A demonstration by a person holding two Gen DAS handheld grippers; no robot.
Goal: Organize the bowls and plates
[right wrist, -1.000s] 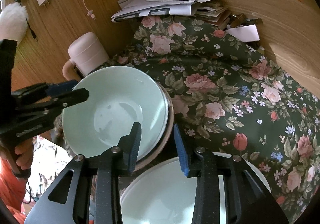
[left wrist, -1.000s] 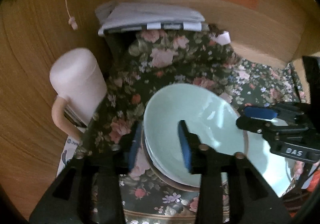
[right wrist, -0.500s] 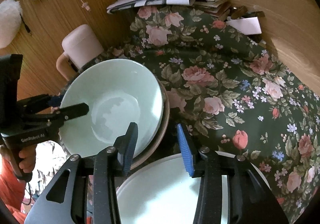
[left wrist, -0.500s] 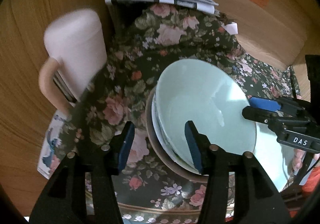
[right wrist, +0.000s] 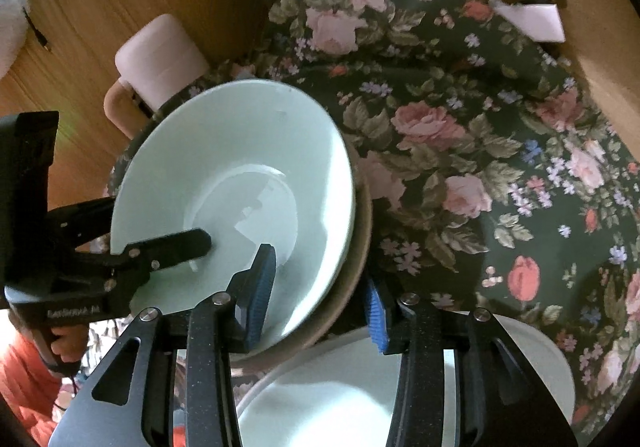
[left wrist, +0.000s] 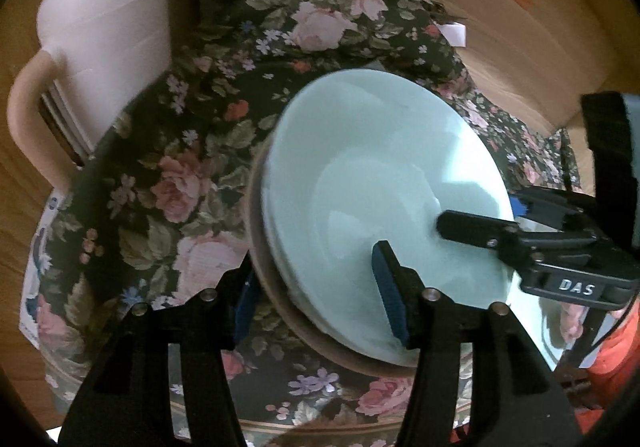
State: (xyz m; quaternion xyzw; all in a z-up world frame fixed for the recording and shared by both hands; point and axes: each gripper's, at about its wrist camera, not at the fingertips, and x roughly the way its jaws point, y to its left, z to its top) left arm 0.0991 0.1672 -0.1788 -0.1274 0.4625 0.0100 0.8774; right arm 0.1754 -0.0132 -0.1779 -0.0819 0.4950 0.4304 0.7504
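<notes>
Desk (right wrist: pixel 460 175) under a dark floral cloth. White plate (right wrist: pixel 344 395) at the near edge, touching the bowl stack. Pale green bowl (right wrist: pixel 240 167) nested in a brown-rimmed bowl (right wrist: pixel 356 243) — both rims sit between each pair of jaws. Left tongs (left wrist: pixel 320 299) have just been opening, apart, pads not pressing. Right tongs (right wrist: pixel 320 299) apart — astride the stack's opposite rim.

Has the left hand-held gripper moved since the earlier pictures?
Yes. The left hand-held gripper has come down toward the green bowl, now straddling its rim; jaws just opened wider. The pink jug looms nearer in its view.
</notes>
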